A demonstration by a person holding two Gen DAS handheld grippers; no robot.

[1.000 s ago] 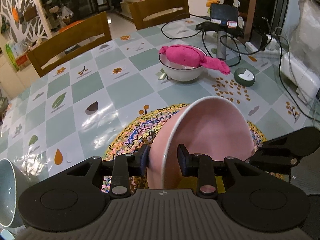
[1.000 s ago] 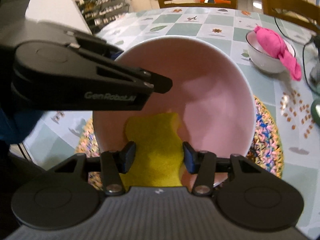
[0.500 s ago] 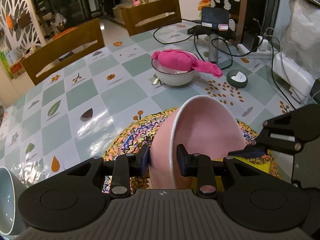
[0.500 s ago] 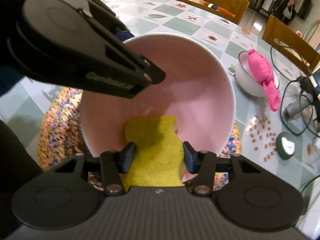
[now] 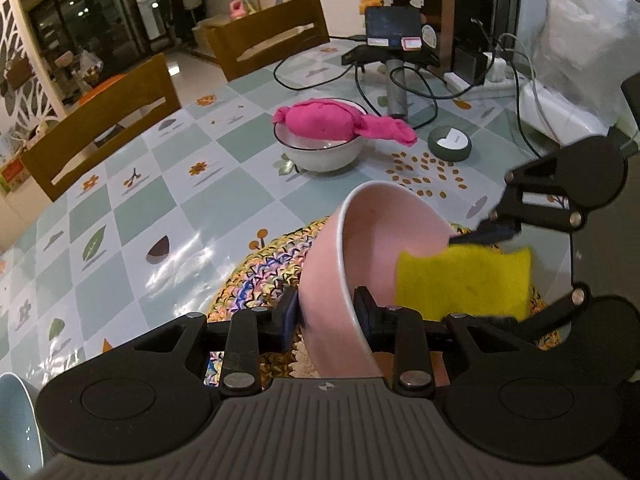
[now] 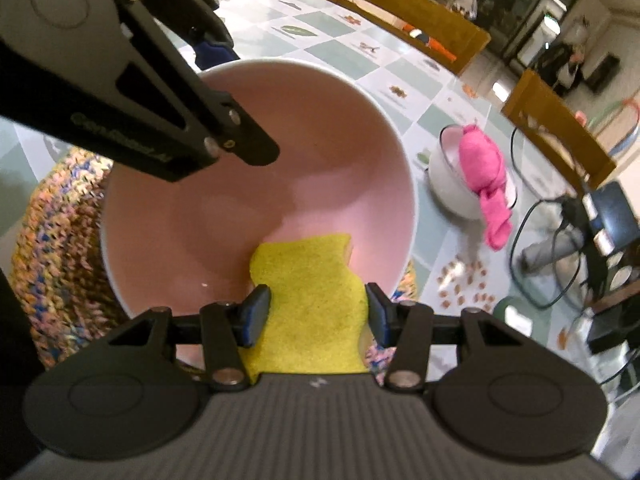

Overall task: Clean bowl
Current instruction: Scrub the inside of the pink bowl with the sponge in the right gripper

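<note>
My left gripper [image 5: 326, 316] is shut on the near rim of a pink bowl [image 5: 384, 240] and holds it tilted on its side above a braided mat [image 5: 260, 276]. My right gripper [image 6: 316, 312] is shut on a yellow sponge [image 6: 312, 316], whose front end lies inside the pink bowl [image 6: 248, 184] against its lower wall. In the left wrist view the sponge [image 5: 464, 280] and the right gripper [image 5: 520, 272] show at the bowl's open right side. The left gripper's arm [image 6: 132, 92] crosses the bowl's top left in the right wrist view.
A white bowl [image 5: 320, 152] holding a pink cloth [image 5: 340, 122] stands farther back on the checked table. A green round lid [image 5: 450, 142], cables and a black device on a stand [image 5: 394, 36] lie at the back right. Wooden chairs [image 5: 104, 120] line the far edge. A pale bowl [image 5: 16, 420] is at bottom left.
The sponge has slid toward the bowl's right rim and now shows plainly in the left wrist view. The bowl stays tilted in the left gripper.
</note>
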